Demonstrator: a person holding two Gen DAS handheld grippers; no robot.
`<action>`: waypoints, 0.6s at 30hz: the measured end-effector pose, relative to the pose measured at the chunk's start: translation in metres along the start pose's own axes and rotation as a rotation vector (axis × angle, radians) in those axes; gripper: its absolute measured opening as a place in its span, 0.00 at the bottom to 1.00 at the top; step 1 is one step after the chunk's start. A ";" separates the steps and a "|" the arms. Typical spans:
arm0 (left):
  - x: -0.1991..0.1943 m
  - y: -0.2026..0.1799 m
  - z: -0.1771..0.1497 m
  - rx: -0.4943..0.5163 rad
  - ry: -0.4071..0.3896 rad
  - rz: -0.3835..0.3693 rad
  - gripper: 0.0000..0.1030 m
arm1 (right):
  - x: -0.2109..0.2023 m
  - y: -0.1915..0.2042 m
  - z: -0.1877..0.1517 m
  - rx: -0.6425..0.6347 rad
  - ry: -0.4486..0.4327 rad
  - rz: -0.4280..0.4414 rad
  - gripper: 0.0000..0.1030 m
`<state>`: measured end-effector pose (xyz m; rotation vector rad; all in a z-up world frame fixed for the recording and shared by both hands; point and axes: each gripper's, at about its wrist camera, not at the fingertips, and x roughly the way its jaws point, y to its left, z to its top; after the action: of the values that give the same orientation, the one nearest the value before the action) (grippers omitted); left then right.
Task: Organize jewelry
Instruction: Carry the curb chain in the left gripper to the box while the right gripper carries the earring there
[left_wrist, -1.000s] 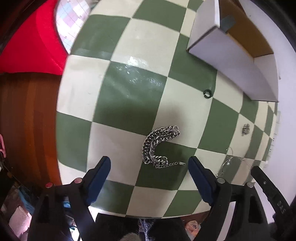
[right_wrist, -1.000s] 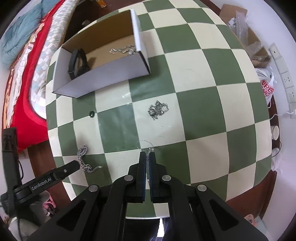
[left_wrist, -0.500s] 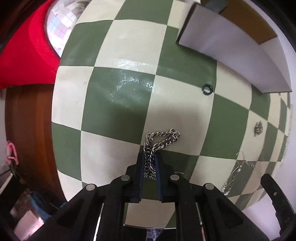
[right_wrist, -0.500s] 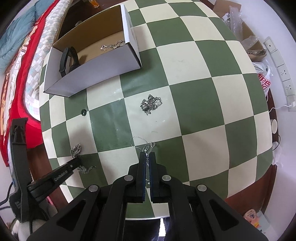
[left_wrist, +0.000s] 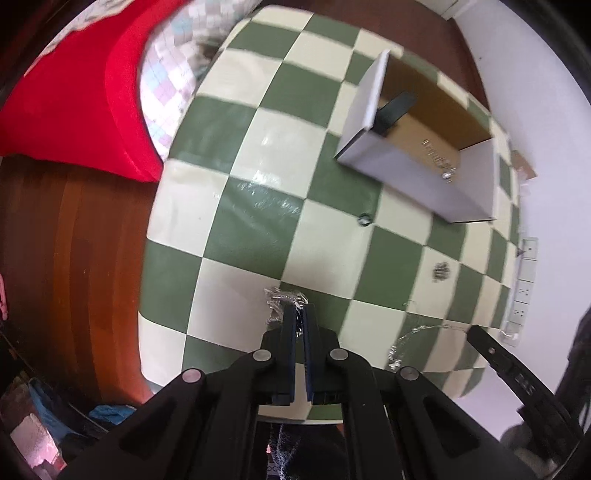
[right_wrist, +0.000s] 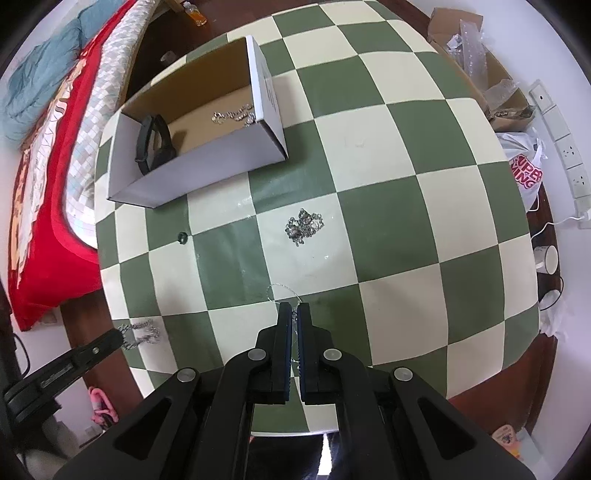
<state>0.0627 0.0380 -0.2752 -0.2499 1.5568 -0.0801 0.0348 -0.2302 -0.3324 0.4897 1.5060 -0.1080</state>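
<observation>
My left gripper (left_wrist: 300, 314) is shut on a thick silver chain bracelet (left_wrist: 277, 300), lifted off the checkered table (left_wrist: 258, 206); the bracelet (right_wrist: 142, 332) also shows in the right wrist view at the left gripper's tip (right_wrist: 110, 338). My right gripper (right_wrist: 294, 314) is shut on a thin silver necklace (right_wrist: 280, 290), which also shows in the left wrist view (left_wrist: 413, 334). A small pile of silver jewelry (right_wrist: 304, 226) and a dark ring (right_wrist: 181, 237) lie on the table. An open cardboard box (right_wrist: 207, 173) holds a black band (right_wrist: 151, 146) and a silver chain (right_wrist: 234, 114).
A bed with a red blanket (right_wrist: 40, 206) lies left of the table. A box of plastic wrap (right_wrist: 476, 55), a white bag (right_wrist: 524, 170) and wall sockets (right_wrist: 557, 125) are at the right. The wooden floor (left_wrist: 74, 277) shows beyond the table's left edge.
My left gripper closed on the chain bracelet and raised it from the table. My right gripper stayed shut on the thin necklace and rose a little.
</observation>
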 end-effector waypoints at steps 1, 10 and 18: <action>-0.003 0.000 0.001 0.007 -0.002 -0.008 0.01 | -0.004 0.000 0.001 0.000 -0.004 0.008 0.03; -0.052 -0.005 0.009 0.027 -0.066 -0.061 0.01 | -0.035 0.004 0.013 0.004 -0.051 0.063 0.02; -0.094 -0.017 0.024 0.098 -0.142 -0.096 0.01 | -0.081 0.018 0.029 -0.016 -0.107 0.149 0.02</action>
<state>0.0870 0.0437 -0.1795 -0.2482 1.3951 -0.2092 0.0617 -0.2434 -0.2501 0.5731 1.3606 -0.0059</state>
